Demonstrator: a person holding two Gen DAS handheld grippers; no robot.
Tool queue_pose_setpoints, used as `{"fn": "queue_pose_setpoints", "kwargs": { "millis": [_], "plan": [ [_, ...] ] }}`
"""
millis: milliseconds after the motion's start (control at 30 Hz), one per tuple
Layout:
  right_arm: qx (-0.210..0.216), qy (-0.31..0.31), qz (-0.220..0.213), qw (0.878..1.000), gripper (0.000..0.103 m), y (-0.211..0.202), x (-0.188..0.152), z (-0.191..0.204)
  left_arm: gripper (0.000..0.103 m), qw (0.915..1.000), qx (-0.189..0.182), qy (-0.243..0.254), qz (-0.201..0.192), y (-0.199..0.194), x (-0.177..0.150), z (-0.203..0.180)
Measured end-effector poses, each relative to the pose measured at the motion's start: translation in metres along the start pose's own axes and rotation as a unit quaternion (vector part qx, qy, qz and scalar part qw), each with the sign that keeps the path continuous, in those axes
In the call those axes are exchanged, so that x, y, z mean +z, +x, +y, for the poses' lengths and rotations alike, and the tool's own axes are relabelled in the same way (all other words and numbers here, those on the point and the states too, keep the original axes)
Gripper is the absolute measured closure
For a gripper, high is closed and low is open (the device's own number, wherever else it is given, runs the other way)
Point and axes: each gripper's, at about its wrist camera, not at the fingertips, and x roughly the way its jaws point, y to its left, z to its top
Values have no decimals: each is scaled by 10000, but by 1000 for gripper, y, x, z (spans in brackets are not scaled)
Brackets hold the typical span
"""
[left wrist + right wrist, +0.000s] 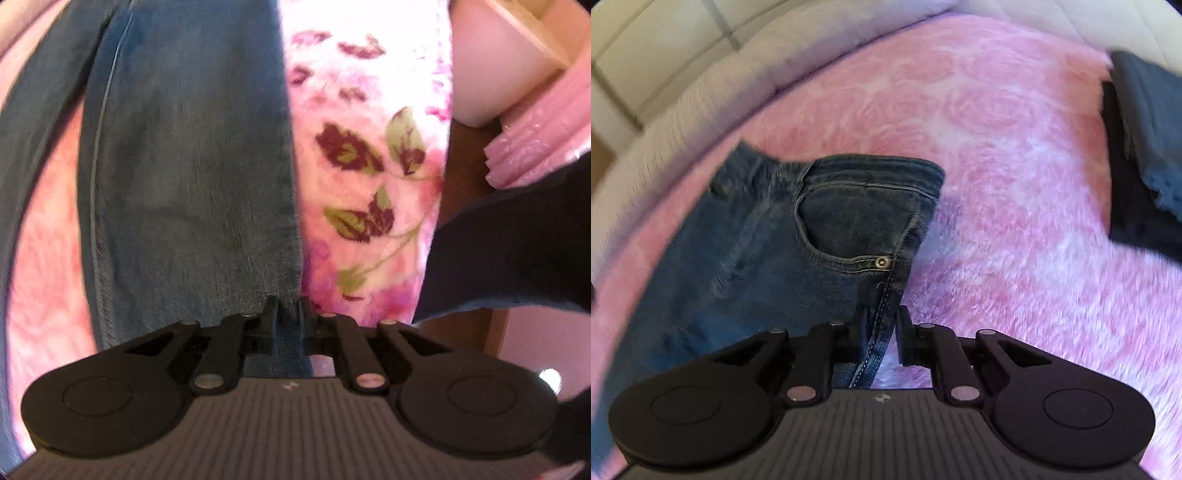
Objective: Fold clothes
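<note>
A pair of blue jeans lies on a pink fluffy blanket. In the left wrist view a jeans leg (pixel 192 166) stretches away up the frame, and my left gripper (pixel 288 306) is shut on its near edge. In the right wrist view the jeans' waist and front pocket (pixel 827 229) lie to the left, and my right gripper (pixel 882 321) is shut on the side seam below the pocket rivet. The jeans hang slightly lifted at both grips.
The pink blanket (pixel 1015 221) covers the bed. A floral pink blanket (pixel 369 166) lies right of the jeans leg. Folded dark clothes (pixel 1145 155) sit at the right; dark cloth (pixel 517 251) also shows in the left wrist view. A white headboard (pixel 683 74) stands behind.
</note>
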Motion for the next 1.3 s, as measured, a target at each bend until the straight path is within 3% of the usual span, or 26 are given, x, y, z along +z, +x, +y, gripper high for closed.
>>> {"fn": "queue_pose_setpoints", "kwargs": {
  "millis": [33,100,233,300,400,433,533,600,667,700,800,867,967,1033,1200,1300],
  "plan": [
    [-75,-38,107,9999,67,6,-3,2,89,10000,-8,-60,7,0,-3,-2],
    [-193,-35,230,9995,52,13,-8,4,87,9997,-84,-200,-57,-5,-7,-4],
    [-532,-651,-530,9950,51,-28,-32,40,78,9946,-171,-900,-483,-26,-9,5],
    [-95,-1226,-783,9893,50,-42,-49,75,77,9887,-11,-1331,-683,-40,-15,14],
    [719,-1865,-456,9788,51,-27,-67,127,72,9757,444,-1998,-787,-57,-31,30],
    [997,-2091,-283,9724,52,-15,-73,147,66,9697,585,-2238,-783,-62,-39,35],
    [1189,-2349,144,9646,50,18,-85,189,58,9493,932,-2947,-575,-73,-77,49],
    [1172,-2432,603,9610,43,38,-96,204,57,9386,1098,-3263,-244,-72,-107,52],
    [1040,-2672,1083,9519,42,54,-112,219,57,9289,1222,-3496,53,-72,-134,52],
    [938,-2898,991,9473,40,50,-120,225,57,9247,1281,-3582,122,-74,-145,51],
    [925,-3089,1238,9384,35,25,-144,229,53,9123,1410,-3843,107,-88,-172,49],
    [833,-3019,1314,9406,26,-2,-159,229,39,9082,1483,-3914,-45,-100,-184,50],
    [546,-2906,1263,9469,15,-51,-185,231,29,9123,1553,-3778,-300,-115,-202,58],
    [329,-2674,1111,9566,15,-89,-200,236,26,9196,1510,-3599,-435,-120,-214,65],
    [-275,-2124,613,9749,15,-177,-240,260,26,9479,1366,-2748,-851,-146,-238,84],
    [-741,-1869,220,9793,15,-237,-278,283,16,9542,1486,-2284,-1232,-194,-243,94]
  ]
}}
